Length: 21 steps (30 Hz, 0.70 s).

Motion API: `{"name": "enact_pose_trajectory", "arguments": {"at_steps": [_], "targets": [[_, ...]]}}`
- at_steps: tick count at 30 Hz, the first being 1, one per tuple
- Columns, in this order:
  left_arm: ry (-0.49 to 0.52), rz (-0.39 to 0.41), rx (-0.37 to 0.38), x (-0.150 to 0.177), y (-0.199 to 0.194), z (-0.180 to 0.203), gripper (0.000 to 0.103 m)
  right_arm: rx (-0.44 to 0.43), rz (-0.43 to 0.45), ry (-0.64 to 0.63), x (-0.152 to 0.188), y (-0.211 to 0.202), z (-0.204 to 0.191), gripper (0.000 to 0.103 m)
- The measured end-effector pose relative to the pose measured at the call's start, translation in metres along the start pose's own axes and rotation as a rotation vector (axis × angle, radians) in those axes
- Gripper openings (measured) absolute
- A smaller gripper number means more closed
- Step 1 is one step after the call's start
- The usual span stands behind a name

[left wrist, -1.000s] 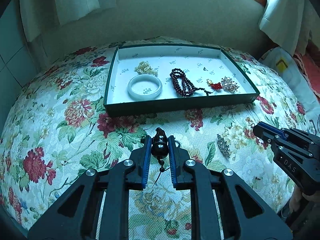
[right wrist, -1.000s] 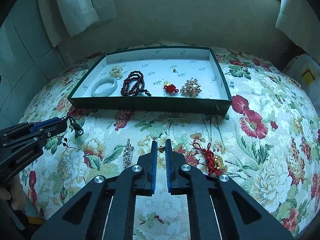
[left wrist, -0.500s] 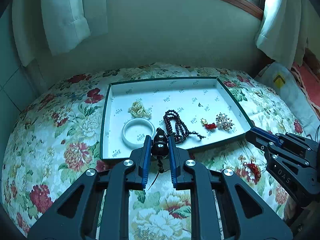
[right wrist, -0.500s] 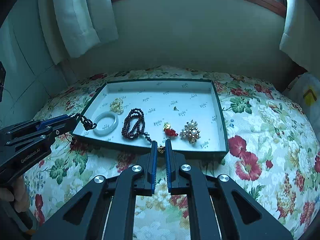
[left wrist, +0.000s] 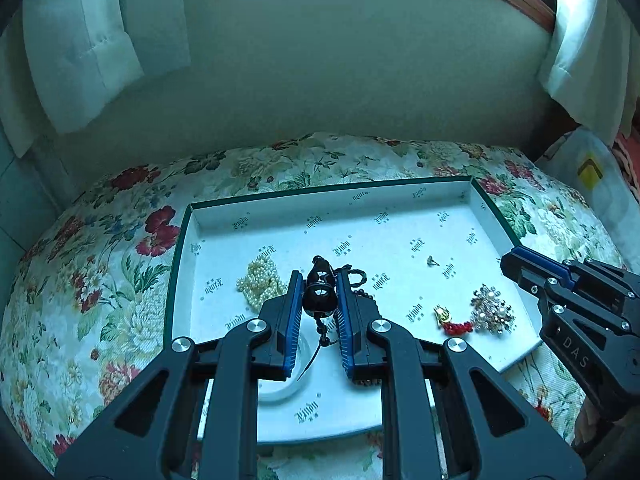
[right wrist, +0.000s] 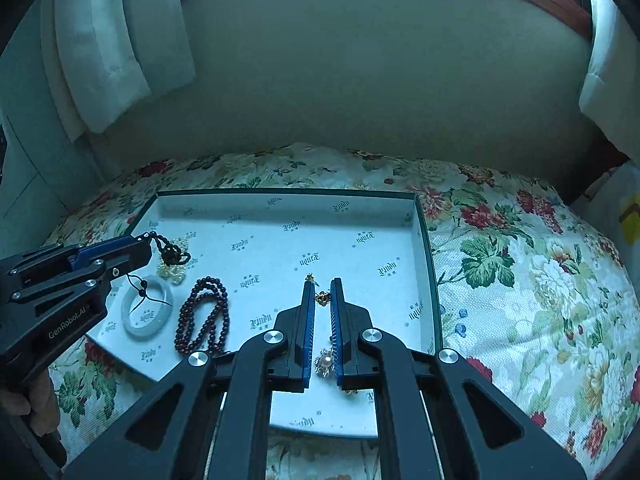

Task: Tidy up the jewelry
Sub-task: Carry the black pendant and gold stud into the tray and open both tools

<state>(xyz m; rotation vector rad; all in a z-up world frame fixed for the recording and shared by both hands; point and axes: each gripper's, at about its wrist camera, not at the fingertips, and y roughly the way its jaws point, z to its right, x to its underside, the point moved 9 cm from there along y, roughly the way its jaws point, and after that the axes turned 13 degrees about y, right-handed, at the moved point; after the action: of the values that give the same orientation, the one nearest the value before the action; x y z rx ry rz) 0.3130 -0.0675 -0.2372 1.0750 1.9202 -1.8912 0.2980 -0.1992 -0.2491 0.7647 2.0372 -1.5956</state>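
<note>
left wrist view: the left tongs [left wrist: 318,300] are clamped on a dark bead pendant [left wrist: 319,294], its cord dangling below, and they hang over the tray [left wrist: 400,190] on the floral bed [left wrist: 100,280]. just left of the tips lies a pearl cluster [left wrist: 261,280]; under the tongs sits a white bangle [left wrist: 288,388], half hidden. off to the right are a red-and-gold charm [left wrist: 448,320] and a pearl brooch [left wrist: 492,312], with a tiny piece [left wrist: 432,261] beyond them. to do this well, i'd say carry the pendant to bare lining ahead of the tips, go low, then part the jaws so the cord doesn't drape over the pearls.

right wrist view: the right tongs [right wrist: 322,300] are pinched together on a small gold trinket [right wrist: 322,298], over the tray's right half. far to their left lie dark red beads [right wrist: 204,320]. open lining waits ahead of the tips, a fair spot to set it down clear of the brooch beneath the tongs.
</note>
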Motion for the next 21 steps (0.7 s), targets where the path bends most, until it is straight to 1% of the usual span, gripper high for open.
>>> {"name": "enact_pose_trajectory", "arguments": {"at_steps": [4,10,15,21], "targets": [[-0.002,-0.034,-0.003,-0.004,0.030,-0.004,0.017,0.018,-0.030,0.001,-0.002,0.027,0.007,0.008],[-0.012,-0.079,0.000,0.001,0.061,-0.008,0.017,0.036,-0.061,0.001,-0.001,0.051,0.015,0.008],[-0.017,-0.109,-0.007,0.006,0.075,-0.011,0.017,0.048,-0.069,-0.005,-0.001,0.059,0.017,0.008],[-0.034,-0.127,0.001,0.008,0.080,-0.014,0.017,0.048,-0.080,0.004,0.000,0.064,0.019,0.008]]}}
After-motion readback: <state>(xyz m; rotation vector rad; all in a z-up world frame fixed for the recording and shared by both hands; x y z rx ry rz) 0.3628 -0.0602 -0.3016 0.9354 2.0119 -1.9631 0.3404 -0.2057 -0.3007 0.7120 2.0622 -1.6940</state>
